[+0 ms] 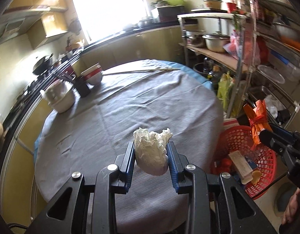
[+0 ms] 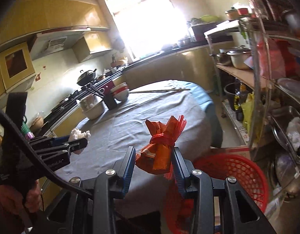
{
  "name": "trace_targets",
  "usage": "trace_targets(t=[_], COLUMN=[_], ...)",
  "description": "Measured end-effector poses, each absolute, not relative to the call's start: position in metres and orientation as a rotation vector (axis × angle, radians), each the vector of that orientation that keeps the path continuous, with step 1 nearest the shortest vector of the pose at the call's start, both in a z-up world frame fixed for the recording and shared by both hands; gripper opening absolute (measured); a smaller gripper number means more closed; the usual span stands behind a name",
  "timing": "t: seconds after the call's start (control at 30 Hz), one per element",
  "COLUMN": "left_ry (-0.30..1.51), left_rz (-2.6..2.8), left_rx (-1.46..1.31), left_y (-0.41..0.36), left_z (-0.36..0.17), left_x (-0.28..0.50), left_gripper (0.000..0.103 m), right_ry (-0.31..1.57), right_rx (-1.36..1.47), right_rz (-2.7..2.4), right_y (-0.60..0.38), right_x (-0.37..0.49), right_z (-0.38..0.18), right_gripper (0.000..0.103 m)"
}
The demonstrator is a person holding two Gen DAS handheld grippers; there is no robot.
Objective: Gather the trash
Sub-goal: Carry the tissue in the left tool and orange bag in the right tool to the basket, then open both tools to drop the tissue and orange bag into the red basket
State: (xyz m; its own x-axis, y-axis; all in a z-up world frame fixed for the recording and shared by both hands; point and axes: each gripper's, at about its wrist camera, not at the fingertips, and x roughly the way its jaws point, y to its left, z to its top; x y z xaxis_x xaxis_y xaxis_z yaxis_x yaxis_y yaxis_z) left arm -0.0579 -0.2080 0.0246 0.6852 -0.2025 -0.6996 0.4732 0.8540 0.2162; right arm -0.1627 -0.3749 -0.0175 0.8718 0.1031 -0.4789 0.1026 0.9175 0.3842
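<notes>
I had the left gripper [image 1: 151,152] clamped on a crumpled tissue [image 1: 153,152] and the right gripper [image 2: 154,156] on an orange wrapper [image 2: 159,152]; releasing short of the red basket [image 2: 245,173] just right of it risked littering.

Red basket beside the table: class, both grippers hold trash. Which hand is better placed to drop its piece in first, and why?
Right. The right gripper, shut on the orange packet, is next to the red basket. The left gripper holds its crumpled tissue over the table, farther from the basket.
</notes>
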Motion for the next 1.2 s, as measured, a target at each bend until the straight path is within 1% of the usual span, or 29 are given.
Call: trace_targets(t=[0.3,0.5,0.87,1.2], left_ry=[0.691,0.713,0.740,0.871], left_rz=[-0.520,-0.604,-0.659,-0.786], left_rx=[0.459,0.476,0.533,0.476], left_y=[-0.265,-0.295,-0.328,-0.341], left_z=[0.021,0.008,-0.012,-0.042], left_x=[-0.076,-0.086,-0.099,-0.095], left_gripper=[0.034,0.034,0.034,0.034], right_ry=[0.521,0.541,0.575,0.647], right_rx=[0.461,0.505,0.563,0.613], right_rz=[-0.085,-0.145,-0.197,-0.216], right_y=[-0.416,-0.443,-0.470,-0.480], right_x=[-0.191,-0.209,-0.226,-0.231], right_z=[-0.034,-0.051,-0.076,-0.106], right_gripper=[0.041,0.041,0.041,0.041])
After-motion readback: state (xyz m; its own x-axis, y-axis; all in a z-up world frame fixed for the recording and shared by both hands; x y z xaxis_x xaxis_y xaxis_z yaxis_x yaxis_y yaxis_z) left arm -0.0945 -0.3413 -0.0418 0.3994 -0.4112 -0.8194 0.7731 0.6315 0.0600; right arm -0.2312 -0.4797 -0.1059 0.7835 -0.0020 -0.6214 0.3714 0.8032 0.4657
